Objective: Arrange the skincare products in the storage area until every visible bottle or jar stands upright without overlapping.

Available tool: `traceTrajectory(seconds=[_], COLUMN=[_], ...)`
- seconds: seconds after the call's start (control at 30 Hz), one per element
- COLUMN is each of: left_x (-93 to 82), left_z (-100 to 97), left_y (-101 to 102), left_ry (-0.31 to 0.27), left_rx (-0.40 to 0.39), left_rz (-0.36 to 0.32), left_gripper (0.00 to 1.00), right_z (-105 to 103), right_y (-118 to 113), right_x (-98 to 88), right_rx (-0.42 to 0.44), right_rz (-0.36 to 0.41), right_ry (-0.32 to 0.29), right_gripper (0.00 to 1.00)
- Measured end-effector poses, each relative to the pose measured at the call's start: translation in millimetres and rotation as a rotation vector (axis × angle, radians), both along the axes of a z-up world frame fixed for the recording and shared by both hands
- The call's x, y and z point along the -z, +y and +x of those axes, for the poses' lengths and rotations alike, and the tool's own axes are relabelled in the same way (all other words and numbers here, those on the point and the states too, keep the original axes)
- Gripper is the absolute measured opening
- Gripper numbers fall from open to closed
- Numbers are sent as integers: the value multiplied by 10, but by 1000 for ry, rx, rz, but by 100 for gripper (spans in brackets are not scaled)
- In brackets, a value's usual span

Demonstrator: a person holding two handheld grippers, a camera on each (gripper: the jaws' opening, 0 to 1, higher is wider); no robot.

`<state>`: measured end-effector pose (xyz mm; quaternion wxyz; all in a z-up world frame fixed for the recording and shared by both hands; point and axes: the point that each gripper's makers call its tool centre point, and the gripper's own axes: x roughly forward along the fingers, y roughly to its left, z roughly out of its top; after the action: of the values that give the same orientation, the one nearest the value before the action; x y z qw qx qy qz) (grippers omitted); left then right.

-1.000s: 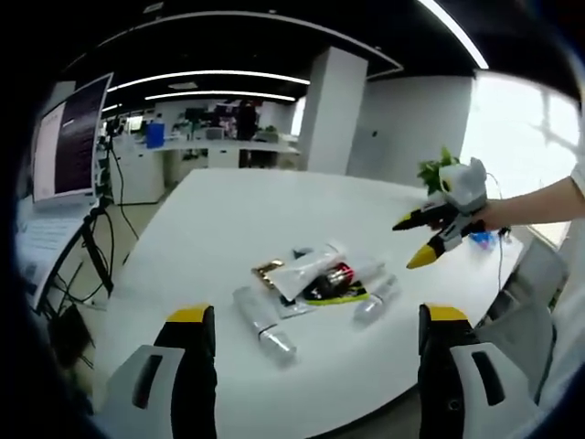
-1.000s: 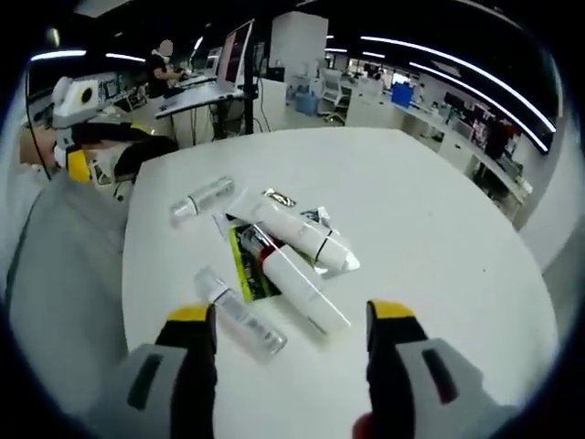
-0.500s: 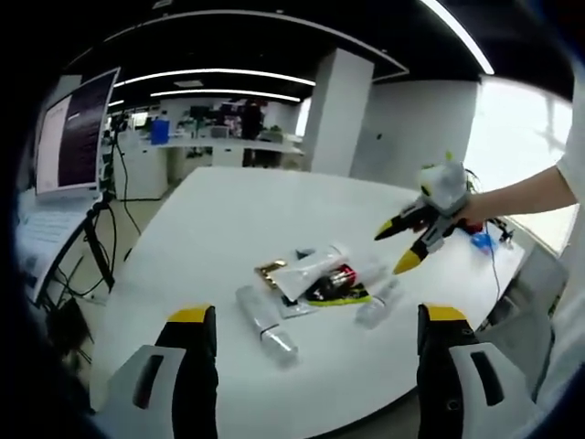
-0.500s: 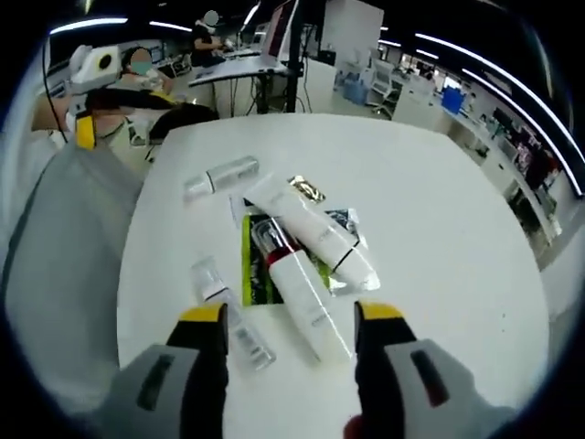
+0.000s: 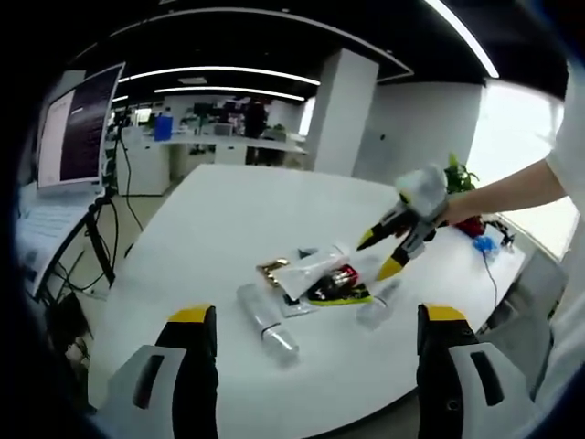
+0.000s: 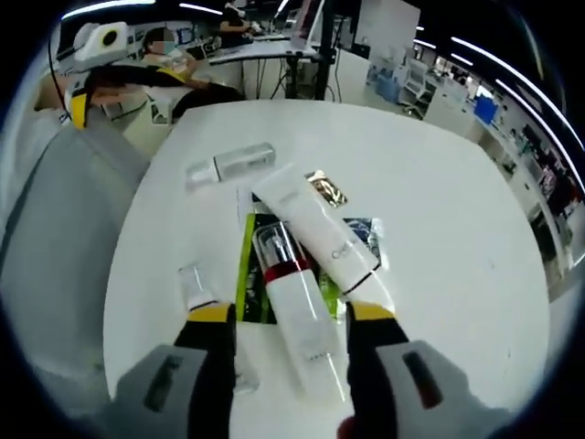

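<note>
Over the white table (image 6: 457, 238), the right gripper (image 6: 288, 315) spreads wide around a lying white-and-red bottle (image 6: 294, 306), partly hiding a clear bottle (image 6: 196, 285); left gripper (image 5: 306, 320) wide.

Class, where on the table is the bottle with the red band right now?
In the right gripper view, the bottle with the red band lies between the right gripper's open jaws, beside the white tube.

Your left gripper (image 5: 307, 315) has two pale grey jaws with black inner faces and yellow caps at the tips. Your right gripper (image 6: 285, 313) is built alike: grey shells, a dark slot on each, yellow caps; in the left gripper view its body is whitish. You wear a short white sleeve (image 5: 571, 137).
</note>
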<state>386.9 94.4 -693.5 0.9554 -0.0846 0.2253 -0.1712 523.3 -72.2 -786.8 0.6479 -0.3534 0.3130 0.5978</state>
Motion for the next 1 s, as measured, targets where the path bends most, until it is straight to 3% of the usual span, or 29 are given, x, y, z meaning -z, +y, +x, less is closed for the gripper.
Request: traceTrajectory(seconds=[0.1,0.7,1.0], left_x=[-1,14,1], left_z=[-1,11,19], left_y=[-7,42,55], left_ry=[3,12,8], left_rx=[-1,-23,-32], left_rz=[0,-20,-29], left_gripper=[88,89,89], right_z=[-23,21,40], right_y=[37,162,194], right_x=[50,356,416], right_rx=[-48,-223,-250], right_rz=[-20,-142,-183], right_ry=[9,7,-17], right_gripper=[41,35,30])
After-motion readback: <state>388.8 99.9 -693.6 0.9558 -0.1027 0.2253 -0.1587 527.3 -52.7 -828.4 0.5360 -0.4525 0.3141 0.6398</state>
